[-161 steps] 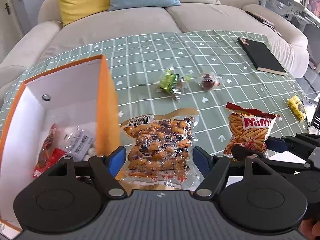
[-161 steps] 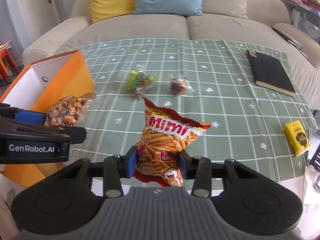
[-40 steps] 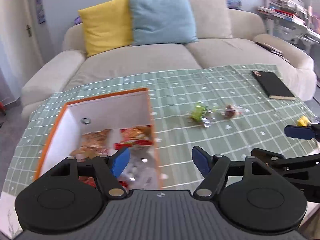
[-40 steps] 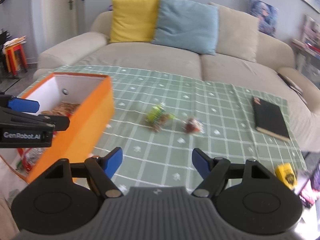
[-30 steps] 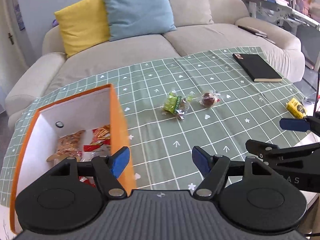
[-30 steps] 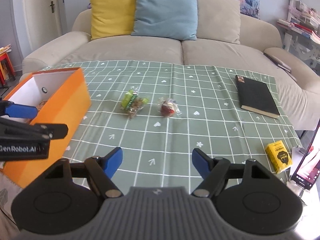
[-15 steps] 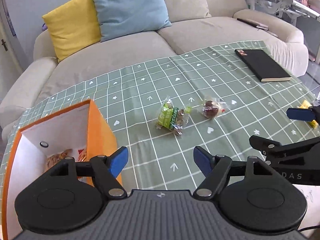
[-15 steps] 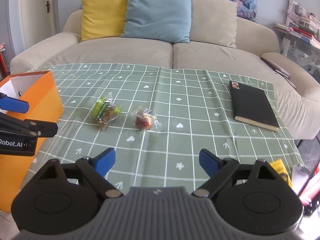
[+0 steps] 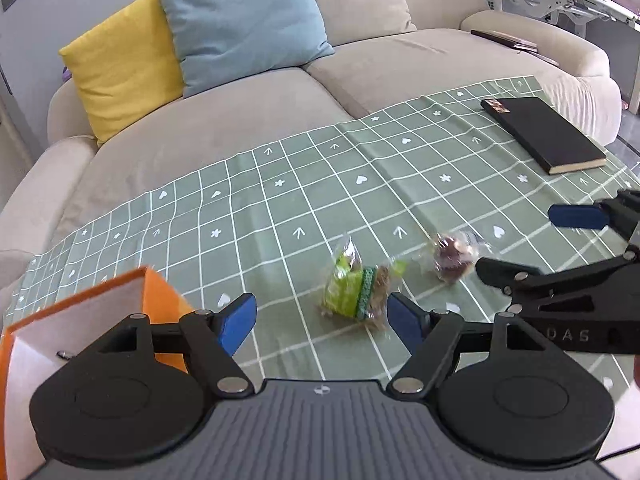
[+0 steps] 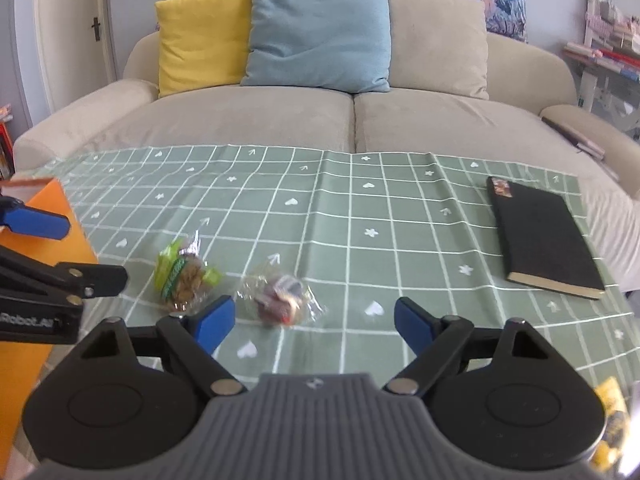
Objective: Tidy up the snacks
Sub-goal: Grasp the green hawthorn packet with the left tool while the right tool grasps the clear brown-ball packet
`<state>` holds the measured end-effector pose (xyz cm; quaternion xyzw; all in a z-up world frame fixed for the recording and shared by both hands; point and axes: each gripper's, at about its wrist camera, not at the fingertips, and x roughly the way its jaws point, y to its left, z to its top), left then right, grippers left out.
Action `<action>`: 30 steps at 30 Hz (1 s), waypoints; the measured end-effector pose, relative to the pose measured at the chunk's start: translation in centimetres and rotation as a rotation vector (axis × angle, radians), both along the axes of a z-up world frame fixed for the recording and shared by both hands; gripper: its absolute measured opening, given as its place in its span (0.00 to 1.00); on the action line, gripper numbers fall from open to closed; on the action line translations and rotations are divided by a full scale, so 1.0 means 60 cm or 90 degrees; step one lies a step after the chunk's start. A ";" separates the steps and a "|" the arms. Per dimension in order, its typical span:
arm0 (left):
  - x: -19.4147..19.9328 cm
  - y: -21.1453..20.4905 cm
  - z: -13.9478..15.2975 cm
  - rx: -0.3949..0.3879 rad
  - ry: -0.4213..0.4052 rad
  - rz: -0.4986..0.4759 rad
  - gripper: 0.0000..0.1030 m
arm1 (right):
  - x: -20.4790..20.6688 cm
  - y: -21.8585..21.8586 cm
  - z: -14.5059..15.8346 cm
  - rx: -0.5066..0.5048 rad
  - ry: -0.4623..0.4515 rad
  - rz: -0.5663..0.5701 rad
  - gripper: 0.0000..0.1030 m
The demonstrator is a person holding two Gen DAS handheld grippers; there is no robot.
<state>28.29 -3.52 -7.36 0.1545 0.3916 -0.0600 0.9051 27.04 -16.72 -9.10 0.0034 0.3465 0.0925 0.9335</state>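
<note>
The left tool (image 9: 322, 322) stands wide open with nothing between its blue pads, low over the green checked cloth of the tabletop (image 9: 280, 208). Just ahead of it, at about 12 o'clock from its tips, lies a green-wrapped snack packet (image 9: 354, 286), flat on the cloth and close to the right-hand pad, which does not press on it. At 2 o'clock from that packet, just beside it, lies a clear-wrapped brown snack (image 9: 452, 258), slightly blurred. The orange box (image 9: 160, 296) with its white lining sits at the 8 o'clock side of the left wrist view, its near corner partly behind the left pad.

The right tool (image 10: 314, 324) is also well open and holds nothing; its jaws have just been closing a little, with no thing caught between them. The clear-wrapped snack sits on the cloth in front of the gap, nearer the left pad, and the green packet lies at 10 o'clock, outside the gap. A black notebook (image 10: 544, 236) lies at 2 o'clock, well apart from the snacks. A small yellow pack (image 10: 610, 420) shows at the 4 o'clock edge, blurred. Behind the tabletop stands a beige sofa (image 10: 304, 120) with a yellow cushion (image 10: 200, 32) and a blue cushion (image 10: 320, 32).
</note>
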 end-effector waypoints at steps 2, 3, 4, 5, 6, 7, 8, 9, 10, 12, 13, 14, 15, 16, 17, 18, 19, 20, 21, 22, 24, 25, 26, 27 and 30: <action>0.014 -0.002 -0.005 -0.004 0.004 -0.005 0.84 | 0.013 0.006 -0.004 0.006 -0.001 0.007 0.79; 0.021 -0.003 -0.009 -0.001 0.005 -0.011 0.84 | 0.020 0.010 -0.008 0.002 -0.002 0.011 0.75; 0.029 -0.003 -0.013 0.005 0.009 -0.018 0.85 | 0.026 0.012 -0.011 -0.004 -0.001 0.016 0.75; 0.035 -0.003 -0.016 0.008 0.013 -0.024 0.85 | 0.033 0.015 -0.015 -0.010 0.001 0.021 0.75; 0.041 -0.003 -0.020 0.010 0.019 -0.033 0.85 | 0.040 0.015 -0.020 -0.011 0.002 0.030 0.75; 0.047 -0.003 -0.024 0.013 0.027 -0.044 0.85 | 0.044 0.014 -0.024 -0.009 0.005 0.037 0.75; 0.053 -0.003 -0.028 0.019 0.035 -0.056 0.85 | 0.049 0.014 -0.028 -0.006 0.009 0.047 0.74; 0.057 -0.004 -0.031 0.023 0.038 -0.065 0.85 | 0.053 0.013 -0.032 -0.004 0.014 0.057 0.74; 0.061 -0.005 -0.035 0.030 0.044 -0.080 0.85 | 0.056 0.012 -0.036 -0.004 0.017 0.064 0.74; 0.066 -0.007 -0.041 0.037 0.054 -0.101 0.85 | 0.061 0.013 -0.043 -0.006 0.024 0.076 0.71; 0.071 -0.008 -0.045 0.039 0.063 -0.111 0.85 | 0.064 0.014 -0.046 -0.009 0.029 0.080 0.70; 0.075 -0.010 -0.049 0.041 0.072 -0.115 0.85 | 0.066 0.015 -0.049 -0.009 0.035 0.084 0.67; 0.081 -0.011 -0.055 0.042 0.082 -0.117 0.85 | 0.069 0.016 -0.053 -0.007 0.042 0.086 0.62; 0.087 -0.012 -0.061 0.043 0.093 -0.115 0.85 | 0.071 0.017 -0.056 -0.006 0.048 0.087 0.60; 0.092 -0.012 -0.066 0.042 0.100 -0.110 0.84 | 0.073 0.018 -0.059 -0.004 0.055 0.088 0.54; 0.096 -0.012 -0.069 0.038 0.106 -0.107 0.85 | 0.074 0.017 -0.061 -0.002 0.062 0.090 0.43; 0.100 -0.013 -0.073 0.030 0.114 -0.104 0.85 | 0.074 0.017 -0.064 0.001 0.071 0.091 0.38; 0.103 -0.014 -0.074 0.023 0.116 -0.100 0.85 | 0.074 0.017 -0.066 0.005 0.082 0.090 0.29; 0.107 -0.016 -0.077 0.014 0.121 -0.098 0.84 | 0.073 0.015 -0.068 0.007 0.088 0.087 0.20; 0.110 -0.018 -0.079 0.008 0.124 -0.094 0.84 | 0.069 0.013 -0.071 0.005 0.094 0.084 0.16; 0.115 -0.023 -0.084 -0.002 0.131 -0.085 0.84 | 0.062 0.009 -0.074 0.003 0.099 0.077 0.11; 0.117 -0.025 -0.087 -0.008 0.135 -0.080 0.84 | 0.058 0.005 -0.074 0.004 0.100 0.075 0.11; 0.117 -0.027 -0.090 -0.013 0.136 -0.076 0.84 | 0.053 0.002 -0.075 0.006 0.101 0.075 0.11; 0.118 -0.030 -0.091 -0.015 0.137 -0.074 0.83 | 0.049 0.000 -0.075 0.006 0.102 0.076 0.11; 0.116 -0.040 -0.096 -0.001 0.135 -0.065 0.81 | 0.036 -0.003 -0.074 -0.008 0.097 0.079 0.13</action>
